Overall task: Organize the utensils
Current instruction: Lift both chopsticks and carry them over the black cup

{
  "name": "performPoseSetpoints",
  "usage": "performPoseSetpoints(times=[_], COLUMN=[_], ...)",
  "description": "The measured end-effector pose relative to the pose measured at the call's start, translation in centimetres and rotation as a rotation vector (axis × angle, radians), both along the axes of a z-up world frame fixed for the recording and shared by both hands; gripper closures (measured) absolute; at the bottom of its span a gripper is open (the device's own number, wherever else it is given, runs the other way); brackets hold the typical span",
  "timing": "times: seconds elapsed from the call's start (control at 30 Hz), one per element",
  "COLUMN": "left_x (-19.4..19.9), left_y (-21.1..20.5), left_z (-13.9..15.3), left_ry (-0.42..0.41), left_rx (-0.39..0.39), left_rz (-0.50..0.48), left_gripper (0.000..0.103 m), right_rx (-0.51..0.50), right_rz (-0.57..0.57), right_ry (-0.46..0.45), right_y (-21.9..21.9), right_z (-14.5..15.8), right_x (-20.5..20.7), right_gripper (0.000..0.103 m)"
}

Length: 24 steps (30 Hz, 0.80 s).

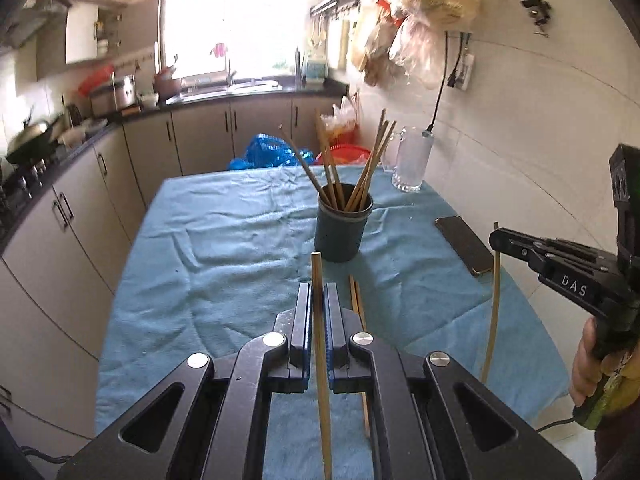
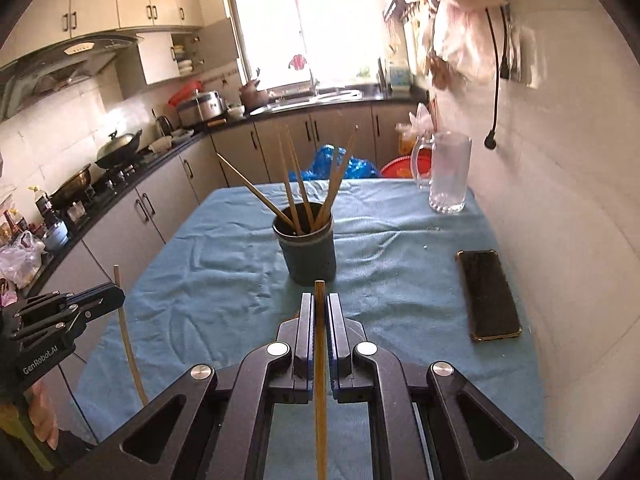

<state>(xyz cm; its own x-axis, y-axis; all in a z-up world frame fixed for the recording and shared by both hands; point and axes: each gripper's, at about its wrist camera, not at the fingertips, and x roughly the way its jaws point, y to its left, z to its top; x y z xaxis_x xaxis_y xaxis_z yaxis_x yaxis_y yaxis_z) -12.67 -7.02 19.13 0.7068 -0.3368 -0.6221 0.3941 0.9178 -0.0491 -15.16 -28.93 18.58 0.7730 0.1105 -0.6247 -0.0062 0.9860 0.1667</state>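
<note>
A dark round holder (image 1: 340, 228) with several wooden chopsticks stands mid-table on the blue cloth; it also shows in the right wrist view (image 2: 308, 250). My left gripper (image 1: 318, 292) is shut on one chopstick (image 1: 320, 360), held above the cloth in front of the holder. My right gripper (image 2: 319, 304) is shut on another chopstick (image 2: 320, 380), also in front of the holder. The right gripper shows in the left wrist view (image 1: 496, 238), the left in the right wrist view (image 2: 118, 294). Two loose chopsticks (image 1: 357, 304) lie on the cloth by the left gripper.
A black phone (image 2: 488, 296) lies on the cloth at the right. A clear glass mug (image 2: 448, 176) stands at the far right corner. The white wall runs along the table's right side. Kitchen counters (image 2: 120, 184) run along the left and back.
</note>
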Motion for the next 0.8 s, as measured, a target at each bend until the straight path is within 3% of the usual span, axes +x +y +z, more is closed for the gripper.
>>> performPoseSetpoints(times=[0.4,0.8], left_x=[-5.2,-6.3], left_y=[0.3,0.2], left_z=[1.9,4.5], left_ry=[-0.062,-0.118], left_rx=[-0.039,-0.053], left_rz=[-0.023,-0.035], left_gripper=[0.098,0.098], right_rx=[-0.027,-0.019], right_rz=[0.017,0.029], right_ry=[-0.077,-0.140], right_y=[1.7,2.1], right_z=[2.7,4.9], right_x=[-5.6,-6.6], right_gripper=[0.097,0.097])
